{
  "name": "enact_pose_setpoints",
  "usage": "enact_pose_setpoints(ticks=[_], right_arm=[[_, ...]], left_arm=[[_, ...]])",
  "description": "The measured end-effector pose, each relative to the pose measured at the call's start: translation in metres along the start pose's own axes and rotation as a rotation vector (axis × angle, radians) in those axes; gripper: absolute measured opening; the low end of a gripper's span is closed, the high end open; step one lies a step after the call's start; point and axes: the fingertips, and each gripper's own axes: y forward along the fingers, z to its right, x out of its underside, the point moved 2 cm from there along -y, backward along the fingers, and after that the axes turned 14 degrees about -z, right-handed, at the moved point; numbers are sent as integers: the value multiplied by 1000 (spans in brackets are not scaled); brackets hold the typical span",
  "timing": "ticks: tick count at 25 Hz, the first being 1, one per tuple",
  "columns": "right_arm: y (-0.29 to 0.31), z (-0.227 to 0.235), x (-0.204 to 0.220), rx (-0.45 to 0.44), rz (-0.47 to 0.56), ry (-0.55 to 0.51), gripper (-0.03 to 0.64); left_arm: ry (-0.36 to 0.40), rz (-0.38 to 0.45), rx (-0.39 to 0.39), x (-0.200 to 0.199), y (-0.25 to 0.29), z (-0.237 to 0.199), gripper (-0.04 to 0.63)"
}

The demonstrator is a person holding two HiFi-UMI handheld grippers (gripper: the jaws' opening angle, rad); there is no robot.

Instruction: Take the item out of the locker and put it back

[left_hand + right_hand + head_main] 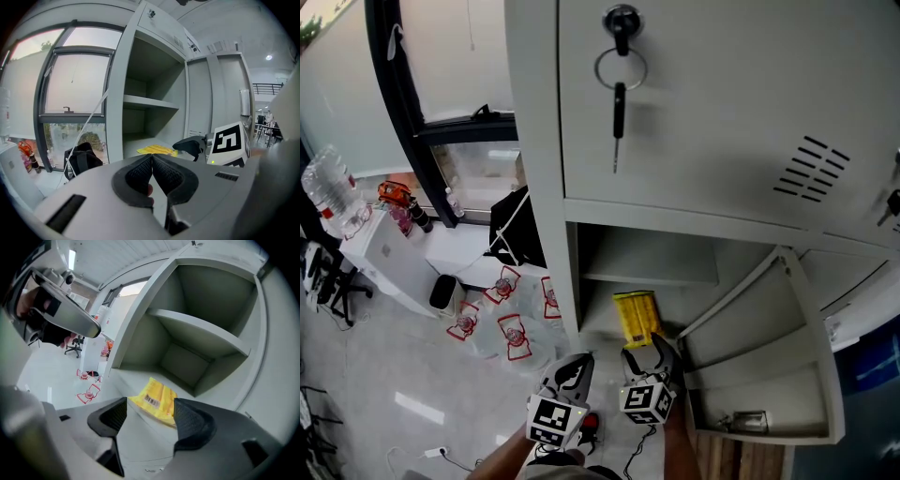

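In locker: yellow packet; door swung open; right tool spread; left tool pressed together

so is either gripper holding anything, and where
Nothing is held. The right gripper is open, short of the yellow packet on the locker floor; the left gripper is shut, empty.

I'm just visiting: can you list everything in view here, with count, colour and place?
locker: one, grey, centre
locker door: one, grey, swung open, lower right
keys: one bunch, dark, hanging from upper door's lock
packet: one, yellow, on open compartment's floor
plastic bags: several, white with red print, floor left of locker
water bottle: one, clear, far left
left hand-held gripper: one, grey, jaws shut, empty
right hand-held gripper: one, grey, jaws open, short of the packet
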Motion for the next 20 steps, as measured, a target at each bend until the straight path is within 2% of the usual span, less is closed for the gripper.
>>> enact_pose_setpoints(ticks=[5,9,20], right_arm=[[14,-4,2,-15,-27,-46,301],[19,-3,5,21,-33,-38,293],[12,2,3,10,-10,19,162]], left_arm=[[-13,-5,-13,3,2,-5,23],[-22,-5,-20,6,1,-8,23],[-34,-8,-37,9,-6,-13,23]])
